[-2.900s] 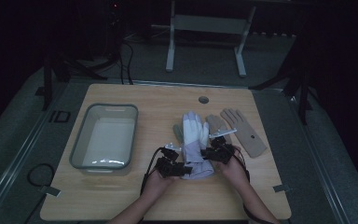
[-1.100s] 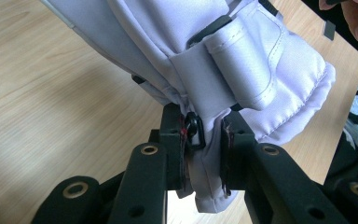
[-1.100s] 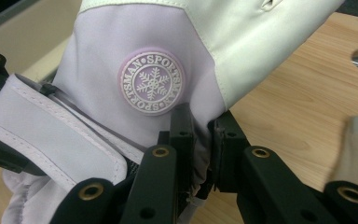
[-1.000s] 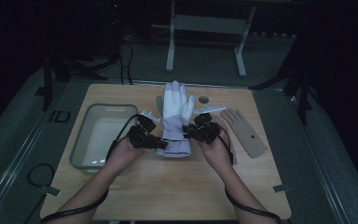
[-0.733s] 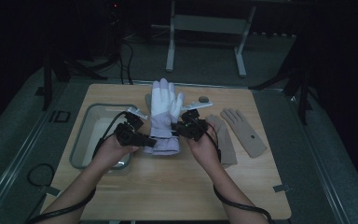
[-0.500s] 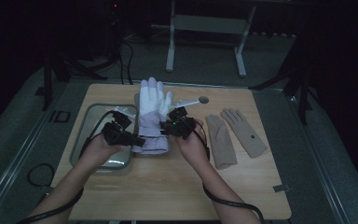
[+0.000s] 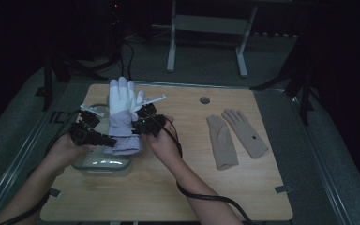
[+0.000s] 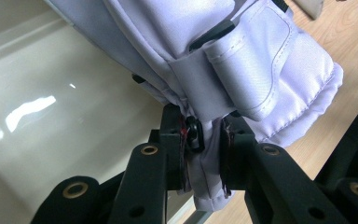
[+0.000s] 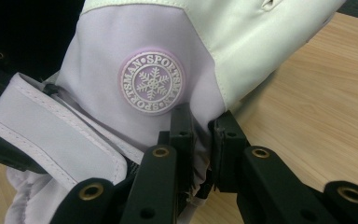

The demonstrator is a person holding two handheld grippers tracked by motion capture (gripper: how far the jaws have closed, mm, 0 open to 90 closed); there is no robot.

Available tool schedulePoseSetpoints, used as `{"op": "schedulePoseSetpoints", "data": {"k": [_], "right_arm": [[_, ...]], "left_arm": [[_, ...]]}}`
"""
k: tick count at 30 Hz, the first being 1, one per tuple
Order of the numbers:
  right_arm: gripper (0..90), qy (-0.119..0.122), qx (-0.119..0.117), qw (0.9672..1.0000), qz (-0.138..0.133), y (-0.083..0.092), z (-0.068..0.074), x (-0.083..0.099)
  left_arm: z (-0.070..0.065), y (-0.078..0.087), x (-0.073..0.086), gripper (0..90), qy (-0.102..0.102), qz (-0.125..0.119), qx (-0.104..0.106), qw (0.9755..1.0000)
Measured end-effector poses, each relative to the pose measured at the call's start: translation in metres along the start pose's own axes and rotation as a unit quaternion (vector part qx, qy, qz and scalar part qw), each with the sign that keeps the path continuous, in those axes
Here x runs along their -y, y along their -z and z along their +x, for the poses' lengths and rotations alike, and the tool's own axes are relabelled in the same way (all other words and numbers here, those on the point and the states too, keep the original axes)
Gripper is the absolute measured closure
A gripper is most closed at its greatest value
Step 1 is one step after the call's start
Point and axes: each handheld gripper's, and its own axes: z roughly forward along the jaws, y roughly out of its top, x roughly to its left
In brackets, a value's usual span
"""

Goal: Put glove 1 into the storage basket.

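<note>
**Ski glove held over the tub, fingers toward top of frame**

Ski glove (image 7: pixel 122 117), white and lilac, hangs at centre-left of the high view, directly above the clear plastic tub (image 7: pixel 104 163) on the desk (image 7: pixel 206 187). Long axis runs toward the top of the frame, cuff nearest the person. Left gripper (image 7: pixel 108 139) and right gripper (image 7: pixel 138 125): jaws of both pinch the cuff fabric, one on each side. Prob. next: lower it, cuff first, into the tub.

the white ski glove (image 7: pixel 122 117) and the left hand (image 7: pixel 68 147) hide most of the clear tub (image 7: pixel 102 165), while the glove's fingers are cut off in both gripper views.
</note>
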Motion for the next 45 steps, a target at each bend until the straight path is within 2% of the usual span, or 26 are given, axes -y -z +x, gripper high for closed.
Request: {"op": "schedulePoseSetpoints", "data": {"k": [6,7,8,11,16,22,25,27,29,33,36,41,45], "right_arm": [[80.8,0.000,-0.015,0.9998,0.010,-0.022,0.019,-0.007],[80.8,0.000,-0.015,0.9998,0.010,-0.022,0.019,-0.007],[80.8,0.004,-0.016,0.9998,0.013,-0.030,0.027,-0.008],[80.8,0.003,-0.015,0.9998,0.016,-0.036,0.033,-0.009],[80.9,-0.004,-0.014,0.9996,0.025,-0.047,0.035,-0.006],[80.9,-0.009,-0.007,0.9985,0.053,-0.067,0.037,0.008],[80.8,-0.010,-0.006,0.9981,0.061,-0.071,0.037,0.012],[80.8,-0.013,-0.003,0.9972,0.074,-0.077,0.038,0.016],[80.8,-0.015,-0.004,0.9960,0.088,-0.081,0.037,0.018],[80.7,-0.017,-0.002,0.9942,0.106,-0.088,0.039,0.022],[79.8,-0.015,0.000,0.9936,0.112,-0.089,0.039,0.021],[73.6,-0.023,0.001,0.9924,0.121,-0.091,0.037,0.021],[67.1,-0.018,0.003,0.9901,0.139,-0.095,0.035,0.022]], "left_arm": [[0.021,0.012,0.017,74.8,0.014,0.018,0.004,0.9997],[0.021,0.012,0.017,74.8,0.014,0.018,0.004,0.9997],[0.025,0.014,0.020,74.8,0.017,0.021,0.008,0.9996],[0.036,0.015,0.028,74.8,0.022,0.021,0.010,0.9995],[0.041,0.007,0.034,74.8,0.028,0.027,0.013,0.9992],[0.053,-0.012,0.043,74.8,0.034,0.062,0.024,0.9972],[0.055,-0.016,0.046,74.7,0.042,0.065,0.028,0.9967],[0.056,-0.021,0.049,74.6,0.045,0.069,0.031,0.9961],[0.061,-0.028,0.053,74.4,0.056,0.077,0.041,0.9945],[0.064,-0.033,0.058,73.6,0.064,0.082,0.047,0.9935],[0.060,-0.034,0.057,71.4,0.059,0.087,0.033,0.9939],[0.053,-0.041,0.054,59.9,0.042,0.107,-0.001,0.9934],[0.048,-0.044,0.054,54.3,0.041,0.103,-0.020,0.9937]]}}
